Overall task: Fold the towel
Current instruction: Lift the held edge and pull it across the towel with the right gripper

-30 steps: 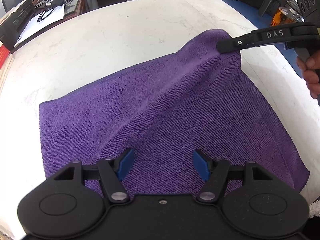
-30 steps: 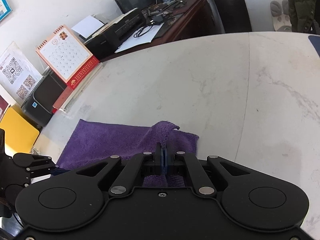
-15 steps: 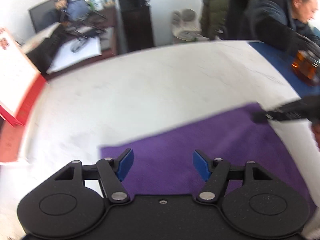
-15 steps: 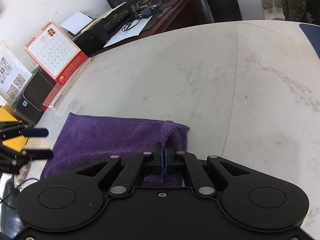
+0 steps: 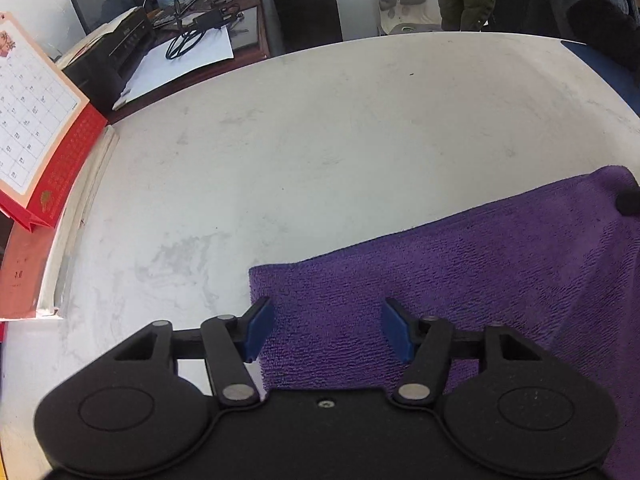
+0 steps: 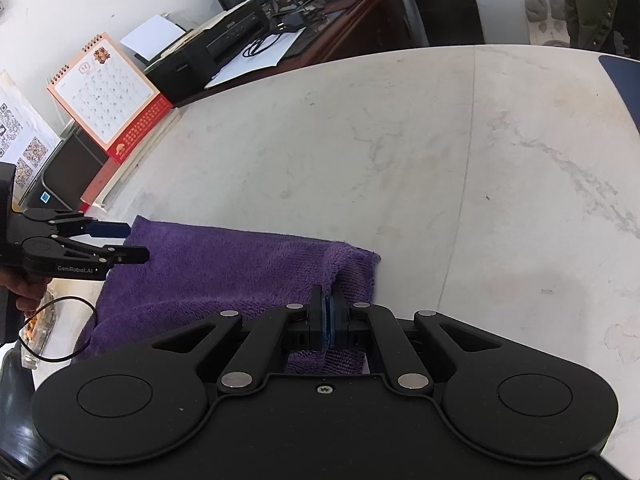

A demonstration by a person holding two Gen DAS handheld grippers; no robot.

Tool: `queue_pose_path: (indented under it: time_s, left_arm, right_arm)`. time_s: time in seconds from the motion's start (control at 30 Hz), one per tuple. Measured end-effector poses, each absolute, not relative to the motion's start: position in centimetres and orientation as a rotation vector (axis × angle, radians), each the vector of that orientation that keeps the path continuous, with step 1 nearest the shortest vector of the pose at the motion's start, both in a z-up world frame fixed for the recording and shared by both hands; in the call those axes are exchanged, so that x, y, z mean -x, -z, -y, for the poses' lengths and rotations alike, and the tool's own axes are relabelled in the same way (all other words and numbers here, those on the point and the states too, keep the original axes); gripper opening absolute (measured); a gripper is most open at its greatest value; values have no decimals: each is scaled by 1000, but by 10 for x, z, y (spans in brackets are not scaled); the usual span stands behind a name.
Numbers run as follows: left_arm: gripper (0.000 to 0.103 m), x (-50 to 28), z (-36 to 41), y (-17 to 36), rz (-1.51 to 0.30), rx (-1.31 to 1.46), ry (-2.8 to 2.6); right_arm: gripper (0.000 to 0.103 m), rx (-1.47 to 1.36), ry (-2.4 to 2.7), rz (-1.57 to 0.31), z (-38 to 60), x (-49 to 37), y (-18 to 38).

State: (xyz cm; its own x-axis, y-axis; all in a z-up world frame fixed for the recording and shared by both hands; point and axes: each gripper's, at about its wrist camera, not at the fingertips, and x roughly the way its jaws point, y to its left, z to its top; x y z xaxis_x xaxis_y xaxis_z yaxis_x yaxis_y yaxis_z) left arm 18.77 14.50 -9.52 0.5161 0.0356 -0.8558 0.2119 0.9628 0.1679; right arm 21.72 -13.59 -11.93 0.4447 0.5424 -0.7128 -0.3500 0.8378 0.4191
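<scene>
A purple towel [image 5: 460,272] lies on the white marble table [image 5: 320,140]. My left gripper [image 5: 326,330] hovers over its far left corner. Its jaws are closing, the blue pads still apart and not pressing, with the towel's edge beneath them. In the right wrist view the left gripper [image 6: 132,242] reaches in from the left at the towel's [image 6: 224,264] left edge. My right gripper [image 6: 328,312] is shut on the towel's far right corner, which it holds raised into a small peak. The right gripper's tip [image 5: 628,204] shows at the left wrist view's right edge.
A red desk calendar [image 5: 32,128] stands at the table's left edge, over flat books. Beyond the table are a dark printer [image 6: 224,44] and a cluttered wooden desk. A blue mat [image 5: 612,76] and a person's dark sleeve are at the far right.
My left gripper swept left across the towel from its middle to its left corner, and its jaws narrowed a little. The right gripper kept its hold on the right corner, barely moving.
</scene>
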Motion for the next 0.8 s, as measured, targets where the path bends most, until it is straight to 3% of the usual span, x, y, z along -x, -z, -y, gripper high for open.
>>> queue_pose_path:
  time_s: [0.4,0.8]
  left_arm:
    - [58,-187,-142,94,-1031,-280,106]
    - [58,-185,-139,95,-1026,-293,104]
  right_arm:
    - [2,-192,-521,-968,137,-219,119]
    - [6,-62,-509,-831,145,-210,91]
